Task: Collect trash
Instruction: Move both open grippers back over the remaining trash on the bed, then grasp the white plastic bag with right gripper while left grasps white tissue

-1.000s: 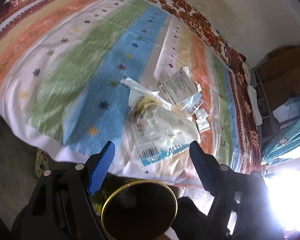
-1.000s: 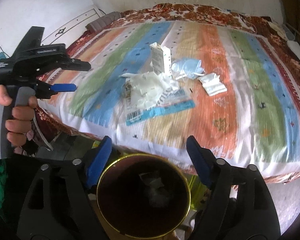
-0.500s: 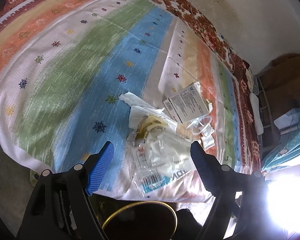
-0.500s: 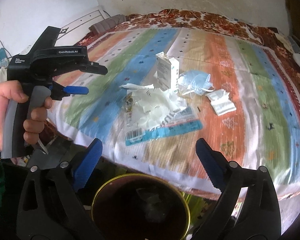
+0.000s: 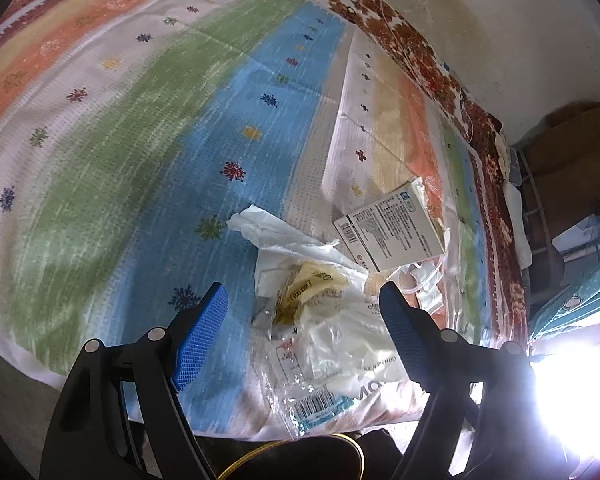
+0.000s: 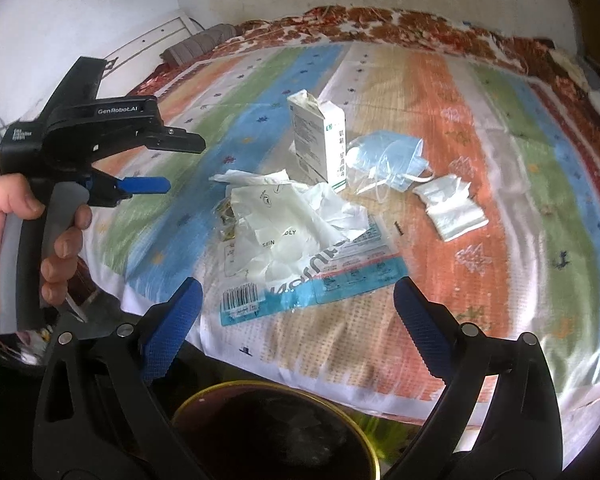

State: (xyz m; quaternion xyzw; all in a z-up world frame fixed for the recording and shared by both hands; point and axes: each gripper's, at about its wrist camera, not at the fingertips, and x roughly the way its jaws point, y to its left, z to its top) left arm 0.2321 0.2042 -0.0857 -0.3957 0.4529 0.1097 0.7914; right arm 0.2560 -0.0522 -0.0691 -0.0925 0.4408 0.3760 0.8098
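Observation:
A pile of trash lies on a striped bedspread [image 6: 500,208]: crumpled white plastic wrappers [image 6: 296,232] [image 5: 340,344], a blue barcode packet [image 6: 320,284], a white carton [image 6: 320,140] [image 5: 392,232], a blue face mask [image 6: 388,160] and a small clear bag [image 6: 452,208]. A dark bin with a gold rim [image 6: 276,436] [image 5: 300,456] stands below the bed edge. My left gripper [image 5: 304,316] is open just above the wrappers. My right gripper [image 6: 296,320] is open and empty over the bed edge, near the packet.
The left gripper's body and the hand holding it [image 6: 60,184] fill the left of the right wrist view. A white wall [image 5: 500,40] runs behind the bed. Furniture and blue cloth [image 5: 572,288] stand past the bed's far side.
Both grippers have moved forward over the bed toward the trash pile. The bin has slid lower in both views. Both stay open.

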